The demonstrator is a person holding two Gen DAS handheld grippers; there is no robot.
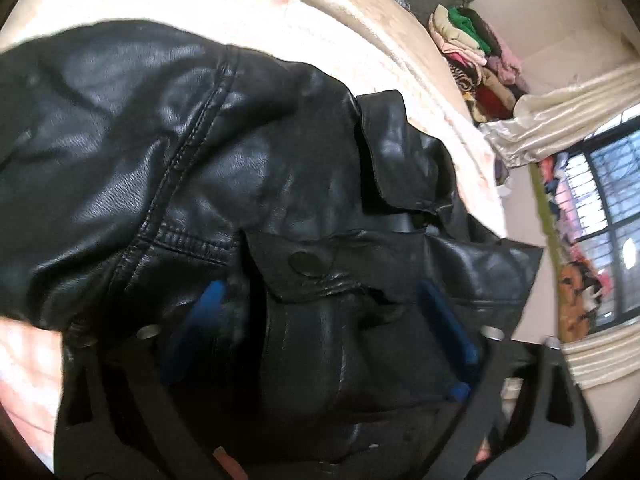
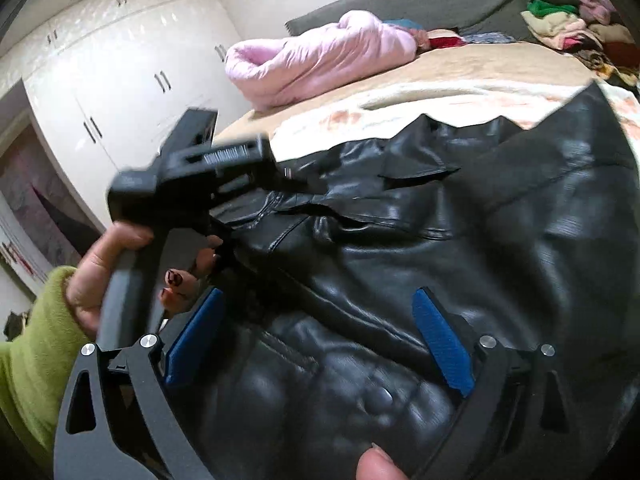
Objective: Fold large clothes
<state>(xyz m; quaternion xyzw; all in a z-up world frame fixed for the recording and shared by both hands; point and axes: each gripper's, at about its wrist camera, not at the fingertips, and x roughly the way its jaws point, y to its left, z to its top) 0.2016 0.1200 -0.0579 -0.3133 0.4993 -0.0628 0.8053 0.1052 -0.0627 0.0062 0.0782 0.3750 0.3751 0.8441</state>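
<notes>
Black leather jacket (image 2: 400,248) spread on bed (image 2: 440,68), fold in hand. Left gripper (image 1: 320,304) spread wide, leather bunched between pads; right gripper (image 2: 320,320) released above it. Next, probably: clench on edge, carry across.

Bed (image 2: 472,66) has a tan sheet with a cream floral blanket (image 1: 352,36) on top. Pink puffy quilt (image 2: 320,60), rolled, sits at the far end against the grey headboard (image 2: 420,0). Pile of mixed clothes (image 1: 476,52) in the corner beside the headboard, a green piece on top. White wardrobe (image 2: 120,64) with dark bar handles runs along one wall. Cream satin curtain (image 1: 560,108) is gathered beside a dark-framed window (image 1: 612,184); colourful laundry (image 1: 576,248) is visible by the window.
</notes>
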